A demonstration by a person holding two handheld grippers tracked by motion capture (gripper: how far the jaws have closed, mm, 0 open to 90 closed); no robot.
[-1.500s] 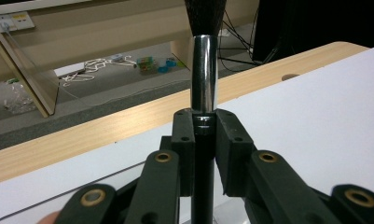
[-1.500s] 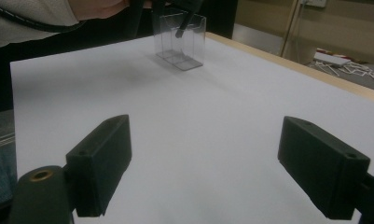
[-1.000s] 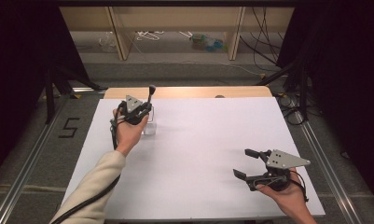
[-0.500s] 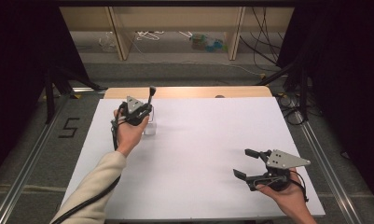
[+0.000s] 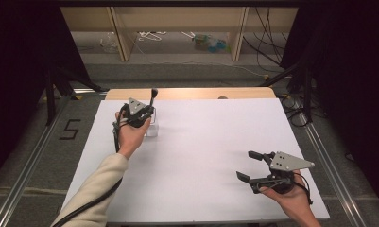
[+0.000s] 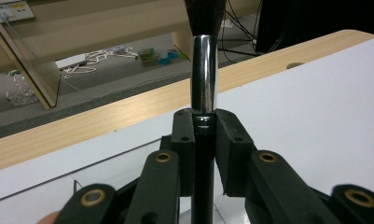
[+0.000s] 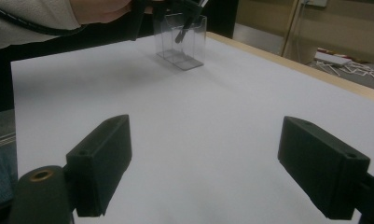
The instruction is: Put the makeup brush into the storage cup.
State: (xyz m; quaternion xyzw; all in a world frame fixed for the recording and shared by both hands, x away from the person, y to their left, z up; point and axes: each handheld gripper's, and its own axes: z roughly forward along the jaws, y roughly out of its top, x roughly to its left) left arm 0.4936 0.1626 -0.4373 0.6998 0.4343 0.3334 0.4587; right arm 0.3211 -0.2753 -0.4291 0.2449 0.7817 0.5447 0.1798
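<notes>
Left gripper view: left gripper (image 6: pixel 204 128) clamps brush (image 6: pixel 204 70) over clear holder (image 5: pixel 151 128)

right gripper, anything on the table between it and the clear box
Nothing: bare white table runs from the right gripper to the clear box, seen in the right gripper view.

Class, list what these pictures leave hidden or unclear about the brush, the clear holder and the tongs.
- Brush: bristle tip cut off by the left gripper view's top edge.
- Clear holder: top hidden by the left tongs in the right gripper view.
- High view: holder too small to show whether the brush touches it.
</notes>
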